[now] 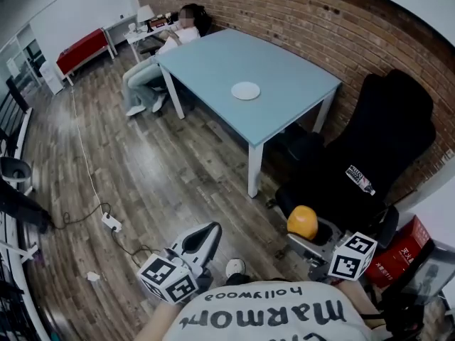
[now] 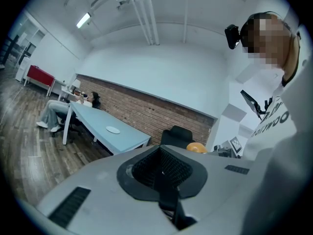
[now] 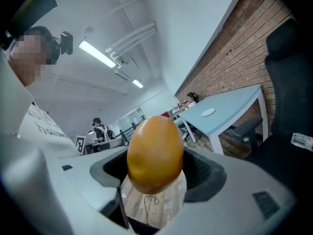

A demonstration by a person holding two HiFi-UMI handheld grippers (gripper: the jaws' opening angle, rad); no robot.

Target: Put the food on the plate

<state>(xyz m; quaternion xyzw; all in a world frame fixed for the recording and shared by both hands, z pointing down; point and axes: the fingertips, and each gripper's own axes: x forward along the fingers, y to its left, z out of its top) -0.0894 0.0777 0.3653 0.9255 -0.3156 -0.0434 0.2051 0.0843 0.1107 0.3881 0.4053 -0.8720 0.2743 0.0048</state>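
Note:
An orange, egg-shaped piece of food (image 1: 302, 222) is pinched between the jaws of my right gripper (image 1: 304, 230), low at the right, in front of a black chair. In the right gripper view the food (image 3: 155, 153) fills the centre and hides the gap of the right gripper (image 3: 156, 173). A small white plate (image 1: 245, 90) lies on the light-blue table (image 1: 284, 112), far ahead of both grippers. My left gripper (image 1: 210, 230) is held low at the left; in its own view the left gripper (image 2: 161, 170) has its dark pads (image 2: 171, 166) pressed together with nothing between them.
A black office chair (image 1: 377, 155) stands right of the table, against the brick wall (image 1: 341, 27). A person (image 1: 153, 69) sits at the table's far end. A power strip (image 1: 111, 223) and its cable lie on the wood floor. A red box (image 1: 399, 253) is at the lower right.

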